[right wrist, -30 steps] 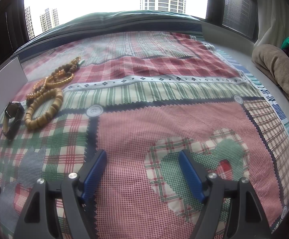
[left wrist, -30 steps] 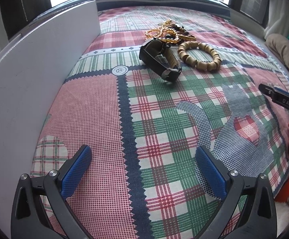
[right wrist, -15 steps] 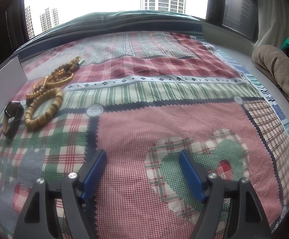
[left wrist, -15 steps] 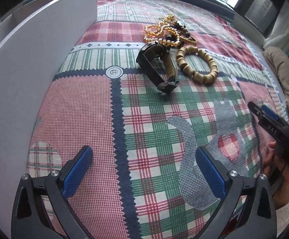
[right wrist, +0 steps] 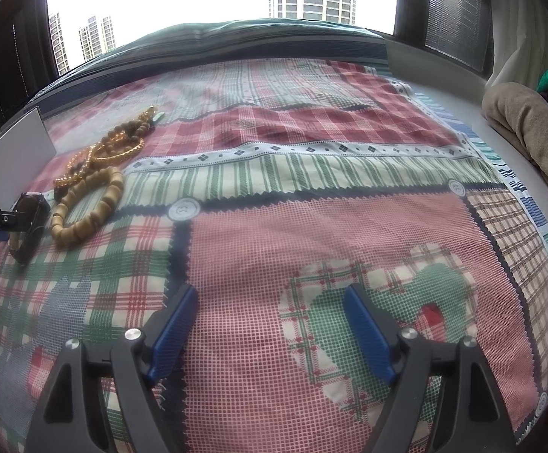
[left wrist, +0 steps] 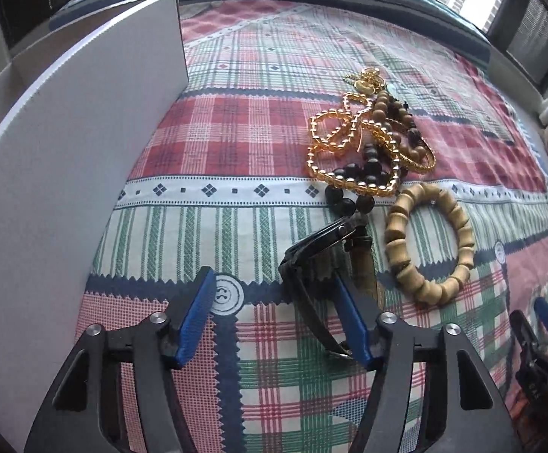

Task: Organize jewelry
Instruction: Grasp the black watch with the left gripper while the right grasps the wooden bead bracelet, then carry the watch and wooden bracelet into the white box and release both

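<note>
A black watch (left wrist: 311, 256) stands on its side on the patchwork cloth, beside a wooden bead bracelet (left wrist: 396, 226). Behind them lies a tangle of golden beads (left wrist: 349, 185) and dark beads (left wrist: 368, 173). My left gripper (left wrist: 274, 321) is at the watch and its jaws are closing. The watch's near band lies between the fingers, the right finger reaches inside the loop, and the left pad stands apart from it. In the right wrist view the watch (right wrist: 28, 222) and bracelet (right wrist: 113, 188) sit far left. My right gripper (right wrist: 270, 328) hovers over bare cloth, its jaws opening, with nothing between them.
A white box (left wrist: 66, 151) with a tall wall stands along the left side of the cloth. A folded beige cloth (right wrist: 527, 128) lies at the right edge. A window with dark frames runs behind the bed. My right gripper (left wrist: 538, 324) shows low right in the left wrist view.
My left gripper has moved forward to the watch and its fingers have narrowed around the near band. The right gripper has stayed in place.
</note>
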Demonstrator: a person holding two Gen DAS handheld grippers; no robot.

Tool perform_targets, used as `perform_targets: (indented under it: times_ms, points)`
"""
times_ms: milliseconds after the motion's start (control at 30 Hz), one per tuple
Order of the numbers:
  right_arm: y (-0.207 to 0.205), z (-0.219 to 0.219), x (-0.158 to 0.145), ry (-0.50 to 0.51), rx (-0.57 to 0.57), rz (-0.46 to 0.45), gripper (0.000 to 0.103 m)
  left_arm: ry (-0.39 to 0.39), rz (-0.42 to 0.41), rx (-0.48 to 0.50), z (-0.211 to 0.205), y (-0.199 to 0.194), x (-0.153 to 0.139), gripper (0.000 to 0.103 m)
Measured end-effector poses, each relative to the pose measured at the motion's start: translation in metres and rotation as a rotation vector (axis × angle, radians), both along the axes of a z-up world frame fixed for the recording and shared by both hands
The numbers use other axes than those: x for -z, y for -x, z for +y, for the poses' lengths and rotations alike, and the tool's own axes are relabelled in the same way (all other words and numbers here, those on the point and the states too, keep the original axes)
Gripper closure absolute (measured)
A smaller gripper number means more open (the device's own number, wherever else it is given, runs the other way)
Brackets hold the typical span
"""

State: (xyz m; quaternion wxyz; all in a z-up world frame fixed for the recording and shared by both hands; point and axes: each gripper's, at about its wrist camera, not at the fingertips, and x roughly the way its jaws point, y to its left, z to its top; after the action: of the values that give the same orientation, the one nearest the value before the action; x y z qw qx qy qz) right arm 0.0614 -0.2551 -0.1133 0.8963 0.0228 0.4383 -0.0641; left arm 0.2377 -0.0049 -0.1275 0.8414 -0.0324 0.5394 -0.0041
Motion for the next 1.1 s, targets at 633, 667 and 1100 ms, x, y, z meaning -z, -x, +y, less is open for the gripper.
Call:
perform_targets:
  times_ms: [633, 667, 1100]
  points:
    - [-0.117, 0.079, -0.013, -0.276, -0.176, 0.259, 0.056, 0.189, -0.048, 0.001, 0.049, 0.102, -0.034, 0.100]
    - [-0.120, 0.091, -0.010, -0.224, -0.198, 0.264, 0.057, 0.192, -0.053, 0.003, 0.051, 0.106, -0.038, 0.100]
    - [-0.043, 0.124, -0.123, -0.159, -0.443, 0.075, 0.089, 0.297, -0.204, 0.055, 0.092, 0.185, -0.132, 0.100]
